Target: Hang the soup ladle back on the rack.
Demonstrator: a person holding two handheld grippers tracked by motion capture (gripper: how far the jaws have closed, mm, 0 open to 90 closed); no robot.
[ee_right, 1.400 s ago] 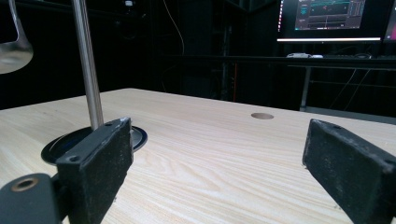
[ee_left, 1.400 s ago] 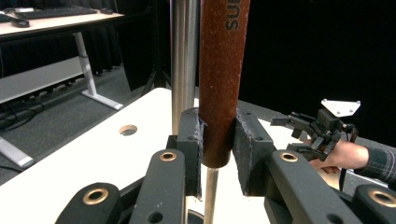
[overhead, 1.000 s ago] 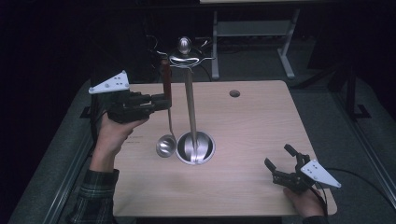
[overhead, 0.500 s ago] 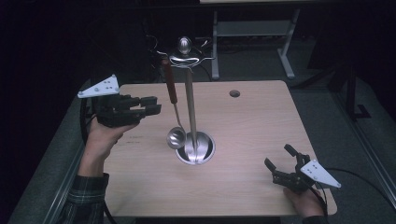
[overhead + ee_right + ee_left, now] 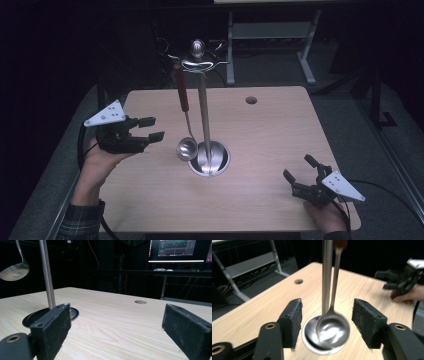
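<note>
Both grippers' jaws wide apart, holding nothing; could bump hanging ladle (image 5: 187, 148) off stand (image 5: 204, 117) if left gripper (image 5: 150, 128) swings

No legible text anywhere; monitor (image 5: 177, 250) graphics in right gripper view too small to read.

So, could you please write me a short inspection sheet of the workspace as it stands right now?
Surface: light wooden table with a round hole near the far edge.
Job's things: steel utensil stand on a round base; ladle with a brown handle hanging from its top hook, bowl above the table.
Clutter: nothing seen.
Grippers: left gripper open, apart from the ladle, jaws pointing at it; right gripper open, low at the near right corner, holding nothing.
Cables: one black cable trails from each gripper.
Surroundings: dark room, metal rack behind the table, lit monitor in the right gripper view.
</note>
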